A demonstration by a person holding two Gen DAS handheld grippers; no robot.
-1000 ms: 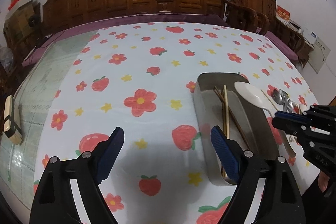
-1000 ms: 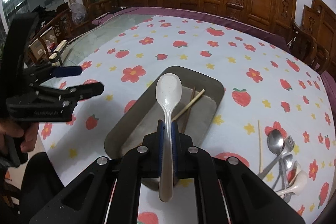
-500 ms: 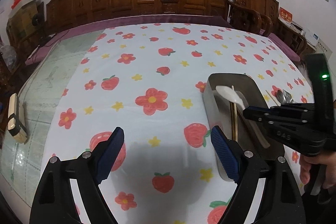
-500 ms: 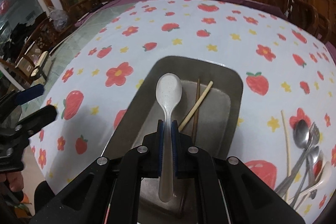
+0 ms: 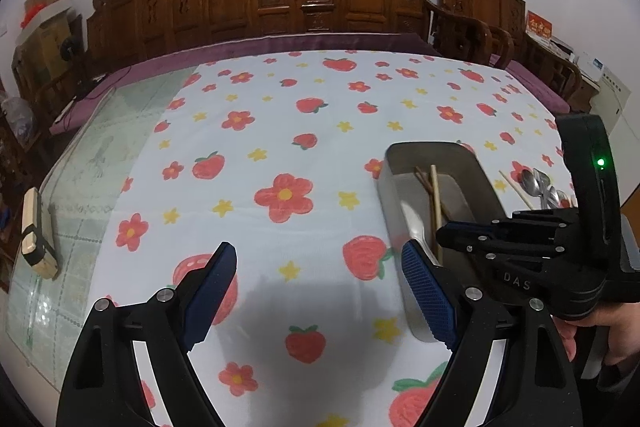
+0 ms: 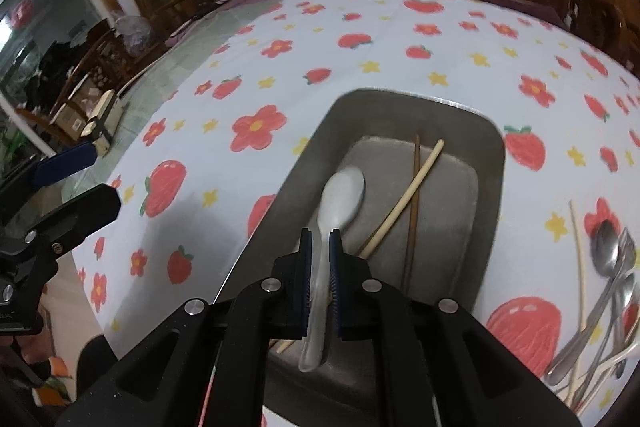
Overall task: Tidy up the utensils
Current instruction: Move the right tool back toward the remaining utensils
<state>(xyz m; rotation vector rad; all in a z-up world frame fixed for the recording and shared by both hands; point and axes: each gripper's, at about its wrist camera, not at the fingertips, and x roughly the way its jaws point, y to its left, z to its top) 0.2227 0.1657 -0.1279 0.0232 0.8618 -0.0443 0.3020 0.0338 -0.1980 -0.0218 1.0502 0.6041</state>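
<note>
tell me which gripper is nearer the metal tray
Right. The right gripper is over the metal tray, fingers around a white spoon; the left gripper hangs open beside it.

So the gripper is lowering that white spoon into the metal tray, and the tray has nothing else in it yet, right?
Not quite. The right gripper does have the white spoon in the metal tray, but the tray is not bare: two chopsticks already lie crossed inside, as the right wrist view shows.
</note>
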